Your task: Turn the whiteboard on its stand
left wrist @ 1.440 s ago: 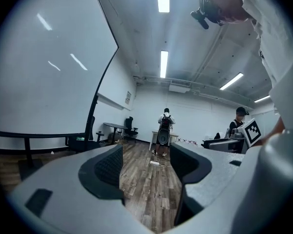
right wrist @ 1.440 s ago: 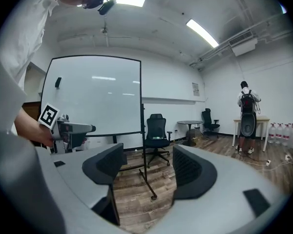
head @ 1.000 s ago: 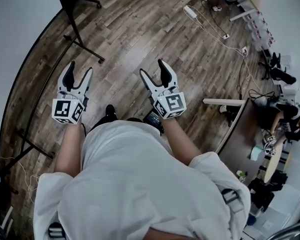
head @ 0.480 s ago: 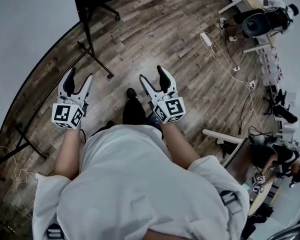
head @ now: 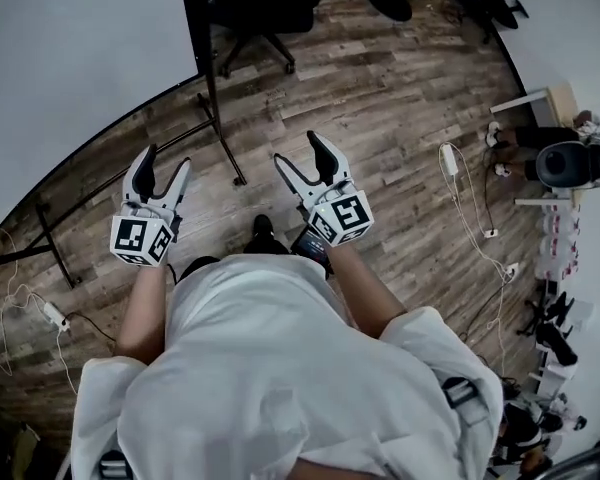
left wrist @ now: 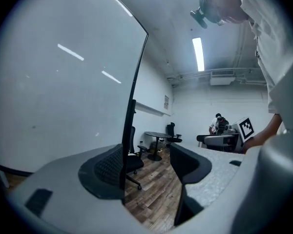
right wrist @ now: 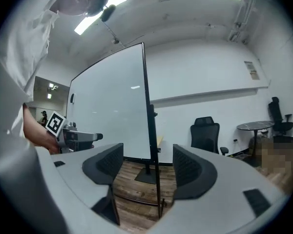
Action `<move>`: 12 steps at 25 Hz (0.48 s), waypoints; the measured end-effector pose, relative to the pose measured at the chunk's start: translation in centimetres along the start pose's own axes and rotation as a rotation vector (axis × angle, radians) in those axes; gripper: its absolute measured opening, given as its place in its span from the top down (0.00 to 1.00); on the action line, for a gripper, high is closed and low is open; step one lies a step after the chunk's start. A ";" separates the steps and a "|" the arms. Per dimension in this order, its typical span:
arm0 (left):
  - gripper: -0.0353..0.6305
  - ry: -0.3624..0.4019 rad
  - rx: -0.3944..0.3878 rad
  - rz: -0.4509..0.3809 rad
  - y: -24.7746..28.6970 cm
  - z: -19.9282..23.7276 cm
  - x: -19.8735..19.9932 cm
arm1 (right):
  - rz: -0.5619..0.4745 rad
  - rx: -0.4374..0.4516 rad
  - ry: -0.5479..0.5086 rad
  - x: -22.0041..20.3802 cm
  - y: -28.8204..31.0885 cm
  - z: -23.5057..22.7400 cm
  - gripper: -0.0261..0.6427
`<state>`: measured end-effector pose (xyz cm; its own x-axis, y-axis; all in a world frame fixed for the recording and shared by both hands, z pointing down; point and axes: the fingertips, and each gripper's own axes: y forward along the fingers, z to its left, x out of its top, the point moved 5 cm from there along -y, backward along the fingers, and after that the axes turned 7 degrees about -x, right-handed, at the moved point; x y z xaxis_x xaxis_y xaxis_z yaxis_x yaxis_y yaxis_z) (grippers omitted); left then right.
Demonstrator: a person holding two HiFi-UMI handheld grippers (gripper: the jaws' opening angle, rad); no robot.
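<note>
Both tools are up at mid-frame in the head view. The left tool [head: 164, 163] has its jaws spread wide with nothing between them, and so does the right tool [head: 298, 153]. The whiteboard [head: 70, 68] fills the upper left, cut off by the top and left edges. Its black stand [head: 223, 143] reaches onto the wood floor [head: 400, 118] just above the tools, and neither touches it. In the right gripper view the board's dark edge post lines up between the jaws, but farther off. An office chair [head: 260, 8] at top centre is partly cropped.
</note>
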<state>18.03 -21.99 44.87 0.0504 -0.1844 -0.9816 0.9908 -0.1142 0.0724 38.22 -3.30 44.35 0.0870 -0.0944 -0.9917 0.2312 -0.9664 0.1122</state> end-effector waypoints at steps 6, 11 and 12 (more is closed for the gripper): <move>0.52 -0.010 0.180 -0.043 1.6 1.3 -1.5 | -0.062 0.190 -0.043 0.8 6.5 -3.8 0.50; 0.52 -0.006 0.308 -0.088 1.0 1.5 -1.5 | -0.099 0.324 -0.065 2.2 10.5 -5.5 0.50; 0.52 -0.005 0.331 -0.095 0.8 1.8 -1.8 | -0.104 0.349 -0.069 2.2 11.5 -5.6 0.50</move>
<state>18.48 -23.54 47.05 -0.0415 -0.1623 -0.9859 0.8967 -0.4412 0.0349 46.49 -13.30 43.76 0.0117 0.0046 -0.9999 -0.1098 -0.9939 -0.0058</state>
